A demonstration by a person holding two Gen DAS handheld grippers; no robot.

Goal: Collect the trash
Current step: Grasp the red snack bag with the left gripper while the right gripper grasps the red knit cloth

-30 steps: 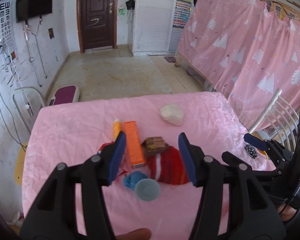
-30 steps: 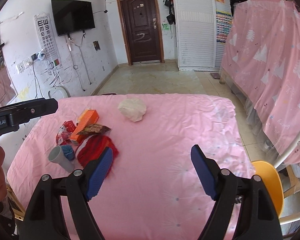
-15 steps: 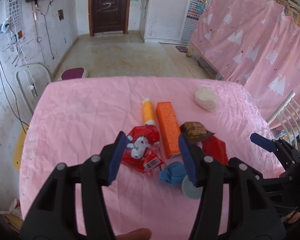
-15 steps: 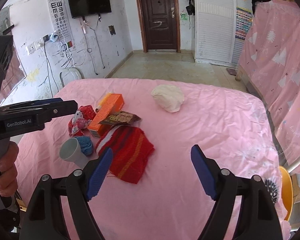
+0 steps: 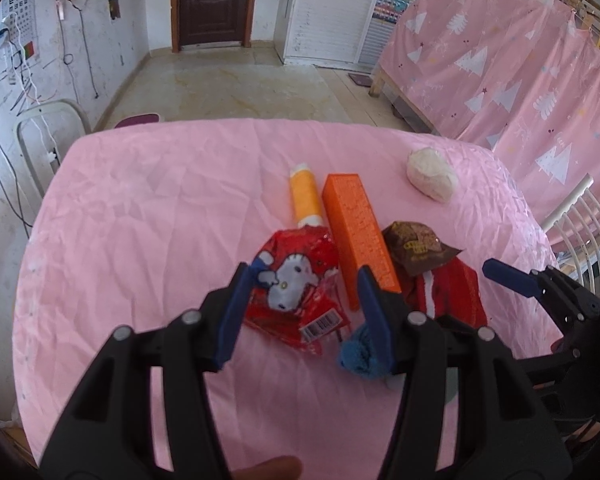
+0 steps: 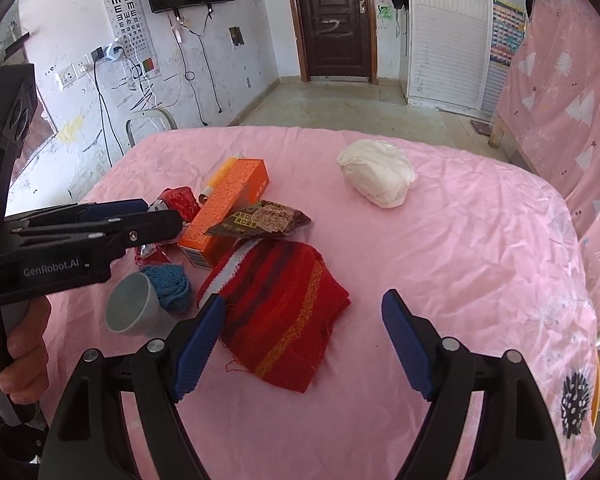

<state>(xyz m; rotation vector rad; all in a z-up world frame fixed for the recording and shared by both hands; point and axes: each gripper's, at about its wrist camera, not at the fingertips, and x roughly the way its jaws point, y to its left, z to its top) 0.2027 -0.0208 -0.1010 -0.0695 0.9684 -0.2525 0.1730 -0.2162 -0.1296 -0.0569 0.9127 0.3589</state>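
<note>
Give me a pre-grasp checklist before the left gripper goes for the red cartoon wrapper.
1. Left gripper empty, fingers apart: ok.
2. Red cartoon wrapper framed between the fingers: ok.
3. Fingers touching the wrapper: cannot tell.
4. Orange box clear of the right-hand finger's path: not ok, it lies right beside the wrapper.
5. Right gripper empty, away from the wrapper, above the red knitted cloth: ok.
6. Trash container in view: not ok.

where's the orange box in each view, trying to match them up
Left wrist: the orange box lies at centre, running up from the left gripper, right of the red cartoon-cat wrapper.
Right wrist: orange box left of centre.
Shared landmark: the white lump beyond it.
</note>
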